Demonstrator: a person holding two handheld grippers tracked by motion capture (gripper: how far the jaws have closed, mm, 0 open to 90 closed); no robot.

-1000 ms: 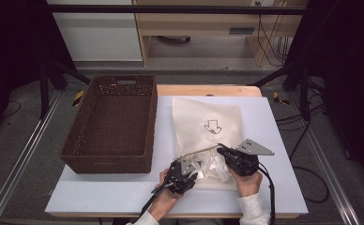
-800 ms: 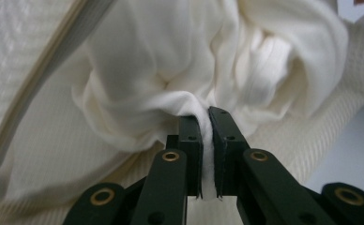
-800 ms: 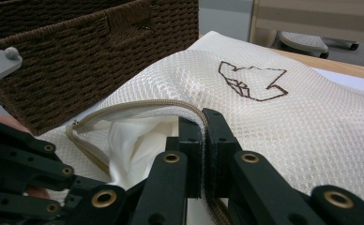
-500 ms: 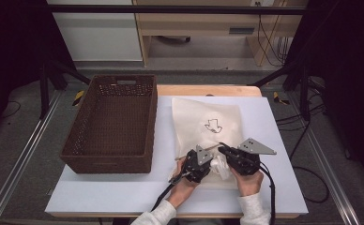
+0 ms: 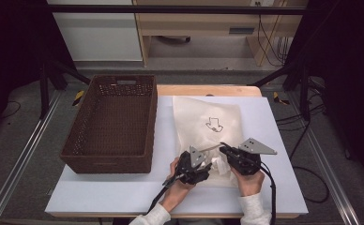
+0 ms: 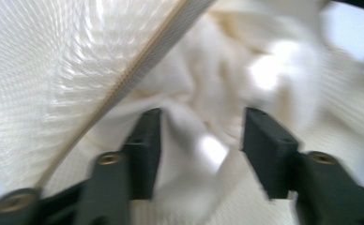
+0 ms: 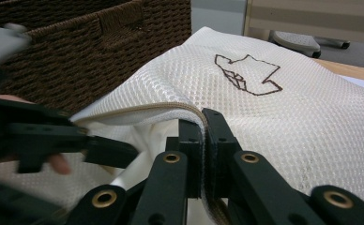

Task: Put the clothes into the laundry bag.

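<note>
A white mesh bag (image 5: 208,117) with a brown printed logo (image 7: 248,71) lies on the table. My right gripper (image 7: 203,126) is shut on the bag's zipper edge (image 7: 161,107) and holds the mouth lifted. Crumpled white cloth (image 6: 194,93) sits inside that mouth. My left gripper (image 6: 201,136) is pushed in under the raised mesh. Its jaws have just been opening and now stand apart, with a fold of the cloth bulging loosely between them. From above, the left gripper (image 5: 207,161) and the right gripper (image 5: 223,150) sit close together at the bag's near end.
A dark brown wicker basket (image 5: 109,117) stands at the table's left, close beside the bag, and it rises just behind the bag in the right gripper view (image 7: 77,42). The white table top (image 5: 274,122) is bare to the bag's right. Cables trail off the front edge.
My left gripper has moved right, from the bag's near-left corner into the bag mouth beside the right gripper. The right gripper has kept still, holding the edge.
</note>
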